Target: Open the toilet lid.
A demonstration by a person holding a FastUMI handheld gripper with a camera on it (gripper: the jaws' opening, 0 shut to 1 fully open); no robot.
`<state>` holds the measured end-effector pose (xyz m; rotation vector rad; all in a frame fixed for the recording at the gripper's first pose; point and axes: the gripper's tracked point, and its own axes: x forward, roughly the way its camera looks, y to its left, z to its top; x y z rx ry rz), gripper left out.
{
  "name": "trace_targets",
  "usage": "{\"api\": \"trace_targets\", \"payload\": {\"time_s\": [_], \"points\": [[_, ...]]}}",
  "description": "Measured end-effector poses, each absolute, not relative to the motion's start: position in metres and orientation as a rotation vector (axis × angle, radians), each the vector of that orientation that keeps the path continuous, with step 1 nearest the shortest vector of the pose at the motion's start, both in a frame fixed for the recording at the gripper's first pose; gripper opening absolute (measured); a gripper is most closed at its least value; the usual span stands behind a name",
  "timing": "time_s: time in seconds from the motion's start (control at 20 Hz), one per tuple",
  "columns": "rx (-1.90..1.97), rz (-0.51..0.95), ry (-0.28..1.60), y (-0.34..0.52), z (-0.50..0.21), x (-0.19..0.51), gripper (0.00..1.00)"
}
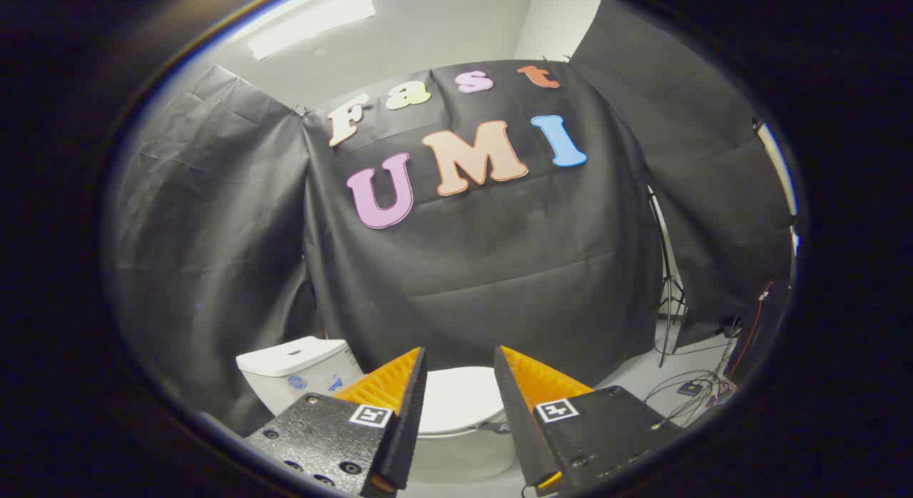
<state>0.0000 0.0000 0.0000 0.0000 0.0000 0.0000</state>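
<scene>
A white toilet stands on the floor below and beyond my fingers, against the black cloth wall. Its lid (pixel 456 398) lies flat and closed, seen through the gap between the two fingers. The white cistern (pixel 296 373) sits to the left of the lid, behind the left finger. My gripper (pixel 460 355) hovers above and in front of the toilet, apart from it. Its fingers are spread with nothing between them.
Black cloth walls hang behind and on both sides. A stand on thin legs (pixel 669 298) is at the right, with loose cables (pixel 695 394) and a small box on the pale floor beside it.
</scene>
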Motion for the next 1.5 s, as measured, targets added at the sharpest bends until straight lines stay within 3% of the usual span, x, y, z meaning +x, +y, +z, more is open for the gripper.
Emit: {"api": "trace_targets", "payload": {"time_s": [1.5], "points": [[0.107,-0.025,-0.059,-0.0114,0.0004,0.0043,0.58]]}}
